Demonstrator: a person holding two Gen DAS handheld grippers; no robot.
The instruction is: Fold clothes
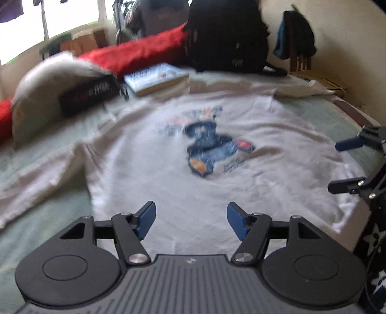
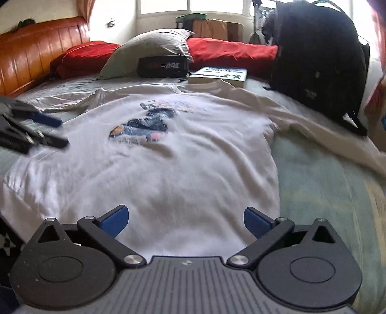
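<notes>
Pale green sheeting covers the bed [image 2: 320,174], with an orange wooden headboard [image 2: 36,55], red cushions [image 2: 229,52], a grey pillow [image 2: 154,48] and a bright window [image 2: 193,6] behind. A black backpack [image 2: 316,55] stands zipped, contents hidden; a black pouch [image 2: 162,66] leans on the pillow beside a book [image 2: 219,74]. The white long-sleeved shirt [image 2: 168,149] lies flat, sleeves outspread, its blurred blue print possibly a cartoon figure. The left gripper [image 1: 191,221] and right gripper [image 2: 185,221] hover over its hem, jaws parted, empty.
</notes>
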